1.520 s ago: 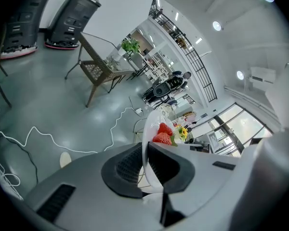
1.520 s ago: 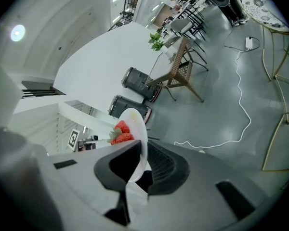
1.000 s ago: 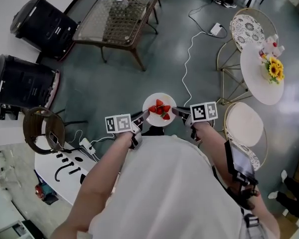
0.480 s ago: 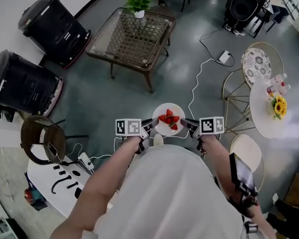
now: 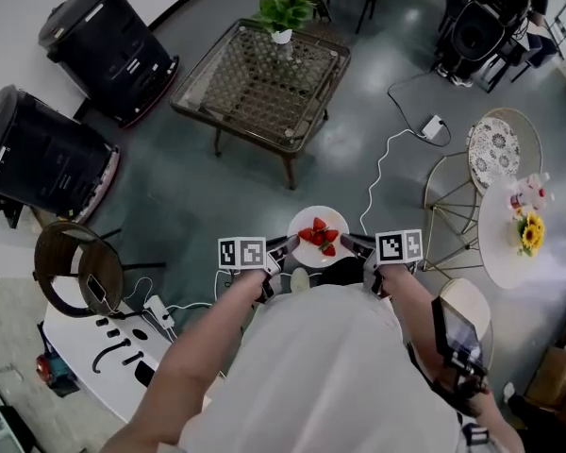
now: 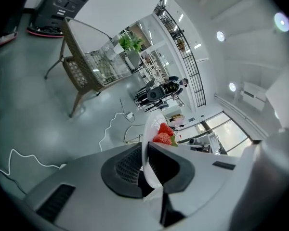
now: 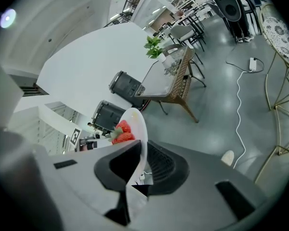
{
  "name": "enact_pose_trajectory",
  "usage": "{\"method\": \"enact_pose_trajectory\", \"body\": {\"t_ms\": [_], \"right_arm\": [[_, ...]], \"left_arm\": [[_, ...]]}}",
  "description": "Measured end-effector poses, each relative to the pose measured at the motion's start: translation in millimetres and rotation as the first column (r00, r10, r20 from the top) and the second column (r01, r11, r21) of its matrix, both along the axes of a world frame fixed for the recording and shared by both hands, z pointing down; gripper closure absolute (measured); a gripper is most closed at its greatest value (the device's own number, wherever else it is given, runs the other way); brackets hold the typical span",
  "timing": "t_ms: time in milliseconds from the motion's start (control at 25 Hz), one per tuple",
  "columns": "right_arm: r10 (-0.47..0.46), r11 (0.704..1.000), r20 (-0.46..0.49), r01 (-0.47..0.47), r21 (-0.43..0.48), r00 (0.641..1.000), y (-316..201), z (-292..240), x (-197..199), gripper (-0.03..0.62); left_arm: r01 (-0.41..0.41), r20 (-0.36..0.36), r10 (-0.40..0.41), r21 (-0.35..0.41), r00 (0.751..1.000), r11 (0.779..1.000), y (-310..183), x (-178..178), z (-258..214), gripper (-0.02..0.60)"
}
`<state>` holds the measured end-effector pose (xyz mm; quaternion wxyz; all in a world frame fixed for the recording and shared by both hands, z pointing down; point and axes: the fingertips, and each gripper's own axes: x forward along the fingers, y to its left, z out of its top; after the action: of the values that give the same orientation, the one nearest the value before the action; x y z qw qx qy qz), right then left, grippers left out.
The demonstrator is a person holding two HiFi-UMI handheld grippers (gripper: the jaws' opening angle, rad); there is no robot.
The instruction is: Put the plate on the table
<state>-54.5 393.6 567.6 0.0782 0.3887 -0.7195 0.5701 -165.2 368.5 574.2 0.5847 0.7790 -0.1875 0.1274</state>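
While left gripper (image 5: 285, 246) and right gripper (image 5: 350, 243) pinch the plate (image 5: 302, 221), jaws hide its rim.

The glass-topped wicker coffee table (image 5: 260, 81), upper centre, carries a potted plant (image 5: 285, 12) at its top edge; a white cable (image 5: 376, 177) lies on the grey floor (image 5: 198, 189) to its right.

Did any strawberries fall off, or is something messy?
Nothing is spilled. The strawberries sit on the plate, which the left gripper and right gripper clamp by opposite rims. Only a loose white cable snakes across the floor.
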Motion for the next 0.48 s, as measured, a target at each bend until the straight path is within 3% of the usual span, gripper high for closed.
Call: {"method": "enact_pose_trajectory", "body": {"t_ms": [480], "right_arm": [[-0.107, 0.994, 0.035, 0.107, 0.006, 0.994, -97, 15, 3, 0.566]], "left_arm": [[0.099, 0.072, -0.099, 0.004, 0.992, 0.995, -85, 1, 6, 0.561]]}}
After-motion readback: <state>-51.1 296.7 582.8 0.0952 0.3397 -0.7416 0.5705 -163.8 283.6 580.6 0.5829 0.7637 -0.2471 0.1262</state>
